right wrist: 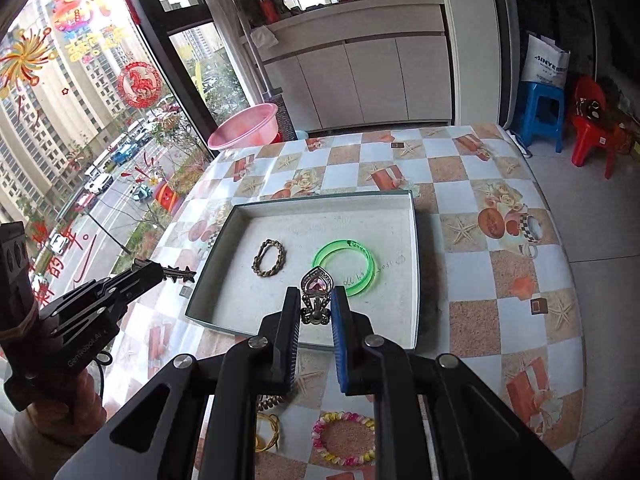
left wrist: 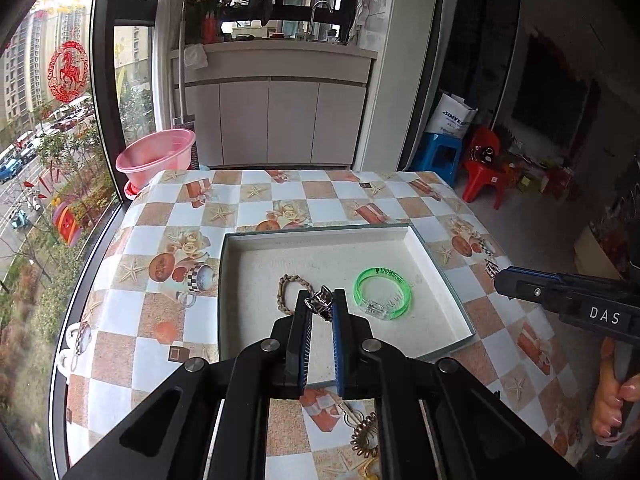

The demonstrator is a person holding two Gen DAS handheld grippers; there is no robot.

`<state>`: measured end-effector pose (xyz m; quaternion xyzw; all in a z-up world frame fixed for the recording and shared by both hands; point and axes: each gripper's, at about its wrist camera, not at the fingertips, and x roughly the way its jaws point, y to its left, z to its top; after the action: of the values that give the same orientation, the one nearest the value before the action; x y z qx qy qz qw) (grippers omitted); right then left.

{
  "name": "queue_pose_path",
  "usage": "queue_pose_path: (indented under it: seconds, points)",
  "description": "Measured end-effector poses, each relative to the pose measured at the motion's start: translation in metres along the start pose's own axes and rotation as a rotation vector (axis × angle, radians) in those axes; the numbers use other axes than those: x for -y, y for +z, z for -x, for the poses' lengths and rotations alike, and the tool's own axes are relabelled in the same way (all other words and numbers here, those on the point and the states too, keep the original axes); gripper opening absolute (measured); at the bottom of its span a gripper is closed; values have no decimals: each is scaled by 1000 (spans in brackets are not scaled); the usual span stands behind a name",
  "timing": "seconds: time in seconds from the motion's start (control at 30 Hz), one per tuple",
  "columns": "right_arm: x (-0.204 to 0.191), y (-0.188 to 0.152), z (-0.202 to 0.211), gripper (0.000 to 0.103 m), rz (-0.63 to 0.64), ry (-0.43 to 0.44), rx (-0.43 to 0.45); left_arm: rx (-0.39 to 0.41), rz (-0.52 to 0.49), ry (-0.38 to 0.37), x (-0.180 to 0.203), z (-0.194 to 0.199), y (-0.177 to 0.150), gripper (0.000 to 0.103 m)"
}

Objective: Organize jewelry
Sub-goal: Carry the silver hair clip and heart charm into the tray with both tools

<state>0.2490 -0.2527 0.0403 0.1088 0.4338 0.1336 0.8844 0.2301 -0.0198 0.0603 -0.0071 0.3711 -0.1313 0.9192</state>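
Heart brooch (right wrist: 316, 292): light, rigid, ornate, likely snag-prone; right gripper (right wrist: 316, 300) clenched on its stem. Left gripper (left wrist: 320, 302) clenched on small metal ornament (left wrist: 319, 300).

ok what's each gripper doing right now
left gripper: closed on a small silver ornament
right gripper: closed on a heart-shaped pendant
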Motion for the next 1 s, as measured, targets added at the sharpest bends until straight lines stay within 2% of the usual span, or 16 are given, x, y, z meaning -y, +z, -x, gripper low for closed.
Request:
queue_pose_path:
  seconds: [0.17, 0.47, 0.6, 1.0]
  points:
    - [14, 15, -43, 17, -43, 8, -53, -65, 4, 20, -6, -49, 4, 22]
    - [29, -14, -118, 16, -38, -32, -211, -197, -10, 50, -12, -114, -27, 22]
    - [38, -21, -135, 16, -55, -55, -242, -200, -3, 62, -13, -124, -28, 22]
    - [37, -11, -151, 17, -46, -105, -198, -161, -46, 156, -3, -141, -23, 22]
